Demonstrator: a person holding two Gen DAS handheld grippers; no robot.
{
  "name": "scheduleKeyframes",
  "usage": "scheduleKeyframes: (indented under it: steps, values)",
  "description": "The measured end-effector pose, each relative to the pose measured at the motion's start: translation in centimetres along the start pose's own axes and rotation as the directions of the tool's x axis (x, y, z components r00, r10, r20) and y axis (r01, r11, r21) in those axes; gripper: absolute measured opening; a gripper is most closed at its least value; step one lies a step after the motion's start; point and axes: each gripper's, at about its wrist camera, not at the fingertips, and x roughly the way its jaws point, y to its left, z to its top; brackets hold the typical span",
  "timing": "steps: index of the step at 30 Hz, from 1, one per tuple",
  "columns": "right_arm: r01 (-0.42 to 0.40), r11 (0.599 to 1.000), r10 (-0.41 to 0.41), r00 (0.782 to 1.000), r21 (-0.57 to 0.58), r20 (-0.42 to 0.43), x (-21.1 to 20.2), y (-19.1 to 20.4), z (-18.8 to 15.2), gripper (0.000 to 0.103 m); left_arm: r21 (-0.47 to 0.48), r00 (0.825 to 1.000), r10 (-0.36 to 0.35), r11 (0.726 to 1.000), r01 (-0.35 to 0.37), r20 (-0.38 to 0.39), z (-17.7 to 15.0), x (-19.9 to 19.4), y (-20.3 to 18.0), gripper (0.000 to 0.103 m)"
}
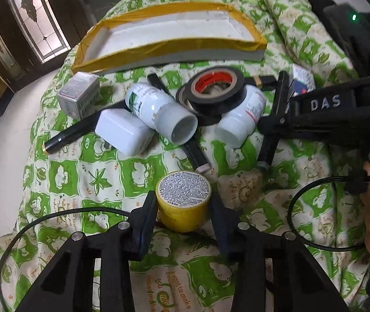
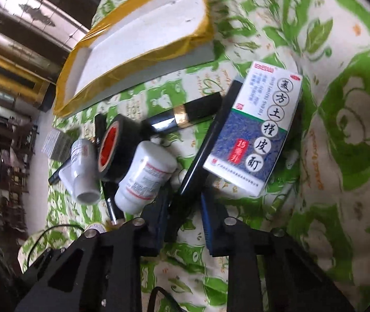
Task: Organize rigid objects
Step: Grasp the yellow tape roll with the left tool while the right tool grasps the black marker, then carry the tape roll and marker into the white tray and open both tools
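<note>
A squat yellow jar (image 1: 183, 202) with a printed round lid stands low centre between the left gripper (image 1: 185, 208) fingers, which bracket without clearly pinching it. The right gripper (image 2: 185, 208) is spread around a slim black stick (image 2: 200, 153). Glossy white bottles (image 1: 158, 111), black tape (image 1: 214, 91) and a foam tray (image 1: 158, 59) lie on a green-patterned quilt (image 1: 93, 176); stained-glass doors (image 1: 36, 23) show upper left.

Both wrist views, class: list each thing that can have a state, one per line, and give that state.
Foam tray: holds nothing.
Yellow jar: upright, between the left gripper fingers, not clearly clamped.
Left white bottle: lying on its side.
Right white bottle: lying on its side.
Black tape roll: leaning on the bottles.
Medicine box: lying flat, closed.
Right gripper: open around a black pen.
</note>
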Motion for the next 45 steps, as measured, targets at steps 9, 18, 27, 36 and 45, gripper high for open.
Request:
scheduleKeyframes:
  steps: [9, 18, 27, 36, 45]
  values:
    - [0.015, 0.987, -0.005, 0.998, -0.161, 0.062, -2.4, 2.3, -1.3, 0.014, -0.107, 0.993, -0.078, 0.990, 0.087, 0.089, 0.0, -2.1, 2.0, 0.042]
    - [0.057, 0.955, -0.016, 0.990, -0.290, 0.141, -4.5, 5.0, -2.3, 0.014, -0.164, 0.987, -0.112, 0.978, 0.130, 0.117, 0.2, -2.2, 3.6, 0.042]
    - [0.086, 0.942, -0.023, 0.981, -0.324, 0.195, -5.6, 4.9, -2.6, 0.014, -0.193, 0.984, -0.127, 0.970, 0.150, 0.127, 0.3, -2.4, 4.3, 0.042]
    - [0.098, 0.936, -0.014, 0.970, -0.339, 0.242, -7.0, 5.3, -2.3, 0.014, -0.218, 0.978, -0.149, 0.959, 0.179, 0.147, 0.8, -3.2, 5.1, 0.042]
    - [0.018, 0.953, 0.047, 0.978, -0.304, 0.203, -7.9, 5.3, -0.1, 0.014, -0.217, 0.971, -0.152, 0.957, 0.191, 0.184, 4.2, -4.4, 6.1, 0.042]
